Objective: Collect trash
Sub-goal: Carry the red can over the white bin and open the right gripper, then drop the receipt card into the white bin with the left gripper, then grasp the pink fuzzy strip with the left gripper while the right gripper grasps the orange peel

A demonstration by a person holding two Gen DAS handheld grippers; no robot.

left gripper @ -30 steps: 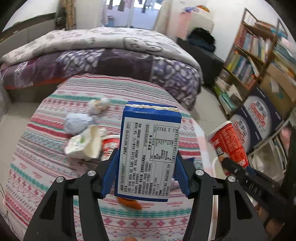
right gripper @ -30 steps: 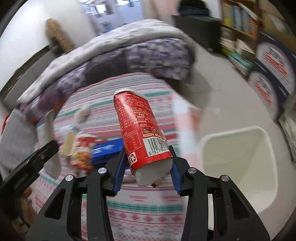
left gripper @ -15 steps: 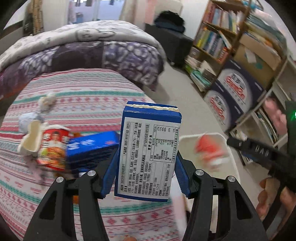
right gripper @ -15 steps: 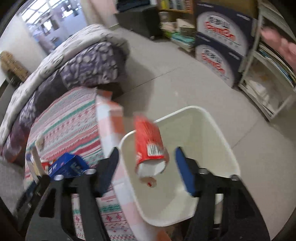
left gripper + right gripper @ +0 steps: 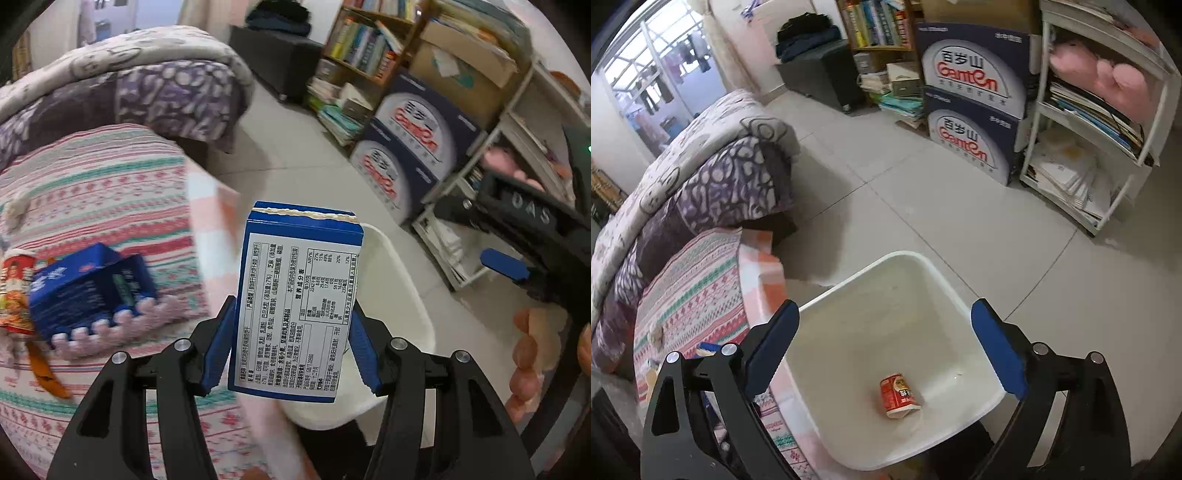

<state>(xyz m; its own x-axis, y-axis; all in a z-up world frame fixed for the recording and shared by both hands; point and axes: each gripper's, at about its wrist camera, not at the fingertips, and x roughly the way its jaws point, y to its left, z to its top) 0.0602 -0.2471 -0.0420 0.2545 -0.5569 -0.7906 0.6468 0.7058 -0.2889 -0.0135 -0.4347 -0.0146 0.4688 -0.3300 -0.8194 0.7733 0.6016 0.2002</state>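
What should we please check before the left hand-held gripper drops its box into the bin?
1. Box clamped between the left hand-held gripper pads: ok.
2. Box over the bin opening: cannot tell; the rim shows behind and beside it, but the box hides what lies below.
3. Right hand-held gripper empty: ok; jaws opening, nothing between them.
4. Red cup lying at the bin bottom: ok.
5. Room left in the bin: ok, only the cup inside.
6. Right gripper clear of the drop path: cannot tell; it hangs over the bin.
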